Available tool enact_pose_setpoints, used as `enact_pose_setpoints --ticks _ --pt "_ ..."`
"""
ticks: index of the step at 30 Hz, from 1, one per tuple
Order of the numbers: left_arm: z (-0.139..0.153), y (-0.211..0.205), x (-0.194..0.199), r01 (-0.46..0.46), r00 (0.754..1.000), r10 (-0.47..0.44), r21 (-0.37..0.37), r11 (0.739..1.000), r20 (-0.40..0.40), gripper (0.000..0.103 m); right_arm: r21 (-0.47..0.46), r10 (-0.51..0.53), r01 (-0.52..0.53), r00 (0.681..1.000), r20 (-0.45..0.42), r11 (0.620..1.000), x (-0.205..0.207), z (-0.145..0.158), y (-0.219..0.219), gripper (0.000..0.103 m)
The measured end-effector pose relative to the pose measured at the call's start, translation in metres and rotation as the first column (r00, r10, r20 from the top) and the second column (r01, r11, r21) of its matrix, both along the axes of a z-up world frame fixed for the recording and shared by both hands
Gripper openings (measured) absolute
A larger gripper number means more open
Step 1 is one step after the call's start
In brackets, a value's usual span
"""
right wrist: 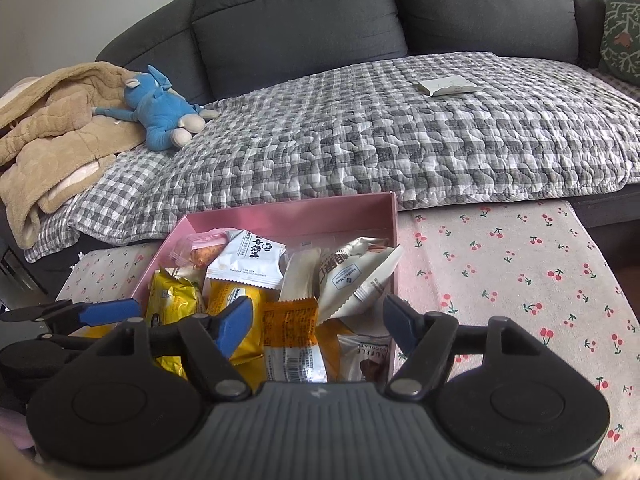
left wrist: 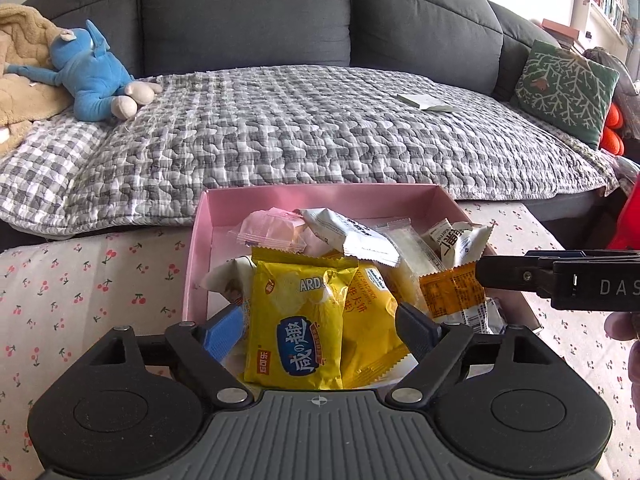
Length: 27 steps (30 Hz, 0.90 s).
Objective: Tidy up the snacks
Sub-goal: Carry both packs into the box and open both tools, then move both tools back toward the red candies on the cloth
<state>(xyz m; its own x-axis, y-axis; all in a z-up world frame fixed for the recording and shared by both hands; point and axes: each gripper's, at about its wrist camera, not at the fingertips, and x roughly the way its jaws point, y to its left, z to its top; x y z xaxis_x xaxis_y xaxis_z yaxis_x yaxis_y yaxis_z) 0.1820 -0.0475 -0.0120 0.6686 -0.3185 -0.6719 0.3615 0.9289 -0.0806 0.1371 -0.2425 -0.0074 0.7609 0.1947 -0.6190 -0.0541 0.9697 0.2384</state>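
Observation:
A pink box (left wrist: 320,196) (right wrist: 288,210) on the cherry-print cloth holds several snack packets. My left gripper (left wrist: 320,330) is open over the box's near end, its fingers either side of a yellow packet (left wrist: 296,328) without clamping it. My right gripper (right wrist: 320,322) is open over the box's near right part, around an orange packet (right wrist: 292,328). White packets (right wrist: 250,258) lie further back. The right gripper's finger shows in the left wrist view (left wrist: 516,276). The left gripper's blue finger shows in the right wrist view (right wrist: 106,312).
The cherry-print cloth (right wrist: 520,272) covers the table. Behind it stands a grey sofa with a checked quilt (left wrist: 320,128), a blue plush toy (left wrist: 96,72), a tan blanket (right wrist: 52,128), a green cushion (left wrist: 568,84) and a flat white packet (right wrist: 448,85).

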Motion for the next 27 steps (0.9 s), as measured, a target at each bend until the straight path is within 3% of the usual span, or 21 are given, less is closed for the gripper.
enact_pose_setpoints --ticks 5,11,27 --pt "0.006 0.005 -0.018 0.018 1.000 -0.018 0.005 1.000 0.000 0.093 -0.017 -0.006 0.006 1.000 0.003 1.000 -0.016 0.008 -0.004 0.088" --pt "0.011 0.015 -0.046 0.015 1.000 -0.015 0.011 1.000 0.004 0.098 -0.033 -0.013 0.014 1.000 0.004 0.999 -0.039 0.012 -0.009 0.098" --pt "-0.002 0.034 -0.113 0.030 0.999 -0.030 0.028 0.999 -0.018 0.099 -0.114 0.009 -0.015 0.999 -0.046 0.993 -0.083 -0.006 -0.002 0.103"
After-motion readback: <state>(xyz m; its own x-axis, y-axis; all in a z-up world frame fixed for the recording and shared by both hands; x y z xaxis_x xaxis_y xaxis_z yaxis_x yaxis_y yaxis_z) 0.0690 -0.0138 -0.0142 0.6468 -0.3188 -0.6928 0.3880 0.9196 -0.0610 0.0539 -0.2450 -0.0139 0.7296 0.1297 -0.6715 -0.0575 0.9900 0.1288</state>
